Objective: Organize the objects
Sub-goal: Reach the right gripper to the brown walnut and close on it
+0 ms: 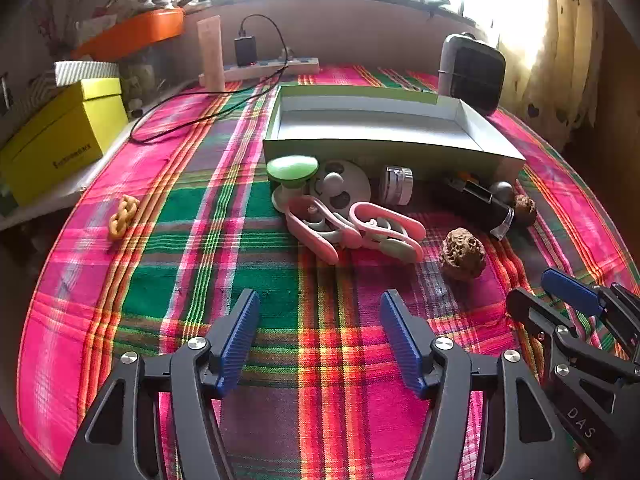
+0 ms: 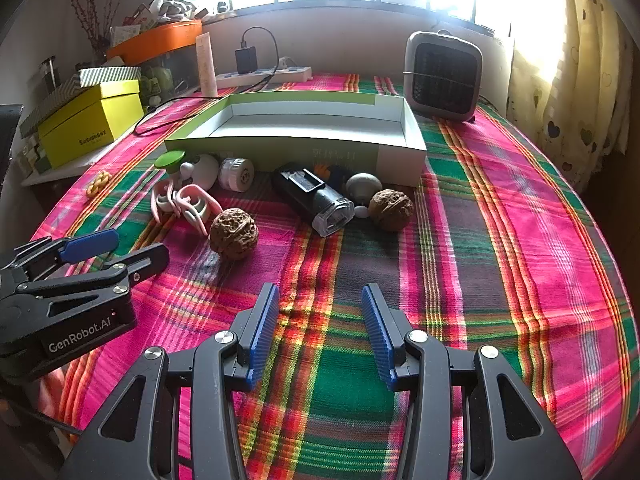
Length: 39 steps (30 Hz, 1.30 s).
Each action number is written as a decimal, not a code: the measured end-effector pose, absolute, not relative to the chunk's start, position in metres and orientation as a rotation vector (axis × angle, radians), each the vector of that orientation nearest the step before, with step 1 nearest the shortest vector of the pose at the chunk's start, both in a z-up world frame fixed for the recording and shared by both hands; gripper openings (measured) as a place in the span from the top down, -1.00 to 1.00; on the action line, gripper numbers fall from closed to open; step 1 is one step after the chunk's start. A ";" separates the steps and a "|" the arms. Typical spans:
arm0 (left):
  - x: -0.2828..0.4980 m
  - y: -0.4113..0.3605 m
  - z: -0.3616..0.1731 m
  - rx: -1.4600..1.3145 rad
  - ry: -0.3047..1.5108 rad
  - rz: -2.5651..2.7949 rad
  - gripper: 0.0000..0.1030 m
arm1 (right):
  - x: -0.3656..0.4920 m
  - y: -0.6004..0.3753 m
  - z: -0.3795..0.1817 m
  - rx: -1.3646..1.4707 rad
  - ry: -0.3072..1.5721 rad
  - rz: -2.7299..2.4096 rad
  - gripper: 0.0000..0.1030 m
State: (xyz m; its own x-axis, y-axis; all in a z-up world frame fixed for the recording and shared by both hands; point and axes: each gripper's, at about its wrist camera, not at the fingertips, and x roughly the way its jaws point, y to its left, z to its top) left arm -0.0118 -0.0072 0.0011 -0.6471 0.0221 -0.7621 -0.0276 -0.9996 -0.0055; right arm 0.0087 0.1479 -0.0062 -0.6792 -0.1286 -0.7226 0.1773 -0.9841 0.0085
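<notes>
Left gripper (image 1: 320, 336) and right gripper (image 2: 320, 332) gape wide, empty; walnut (image 2: 234, 238) at ten o'clock, possibly untouched

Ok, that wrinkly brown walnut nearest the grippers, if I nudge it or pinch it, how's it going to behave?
The nearer walnut looks round, so a nudge would likely send it rolling across the plaid cloth. Its deeply ridged shell should give the ribbed pads some bite, so probably not slippery. It appears hard and stiff, likely light for its size.
</notes>
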 end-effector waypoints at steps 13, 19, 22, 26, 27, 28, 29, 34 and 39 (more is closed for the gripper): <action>-0.014 -0.006 0.001 -1.318 0.030 2.810 -0.25 | 0.004 0.144 -0.006 1.165 0.099 -2.686 0.14; -0.016 -0.019 0.002 -1.330 -0.020 2.807 -0.25 | 0.003 0.139 -0.004 1.155 0.079 -2.634 0.14; -0.017 -0.027 0.003 -1.327 -0.058 2.803 -0.25 | 0.002 0.134 -0.004 1.148 0.078 -2.602 0.14; -0.017 -0.038 0.004 -1.322 -0.111 2.796 -0.25 | 0.001 0.127 -0.001 1.127 0.099 -2.568 0.14; -0.018 -0.041 0.004 -1.320 -0.126 2.797 -0.25 | 0.000 0.125 0.000 1.120 0.104 -2.565 0.14; -0.018 -0.043 0.005 -1.312 -0.137 2.797 -0.25 | -0.001 0.124 0.001 1.115 0.109 -2.562 0.14; -0.018 -0.044 0.005 -1.309 -0.141 2.792 -0.25 | -0.002 0.123 0.001 1.115 0.110 -2.558 0.14; -0.022 -0.046 0.004 -1.306 -0.188 2.739 -0.25 | -0.012 0.119 -0.002 1.140 0.120 -2.517 0.14; -0.027 -0.048 0.006 -1.306 -0.231 2.720 -0.25 | -0.019 0.116 -0.002 1.156 0.133 -2.483 0.14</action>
State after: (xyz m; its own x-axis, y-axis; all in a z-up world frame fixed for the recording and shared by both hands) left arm -0.0268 -0.0479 0.0057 -0.6223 0.1692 -0.7643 -0.0378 -0.9817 -0.1865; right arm -0.0188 0.1157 -0.0021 -0.5800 -0.3126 -0.7522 0.3913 -0.9168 0.0793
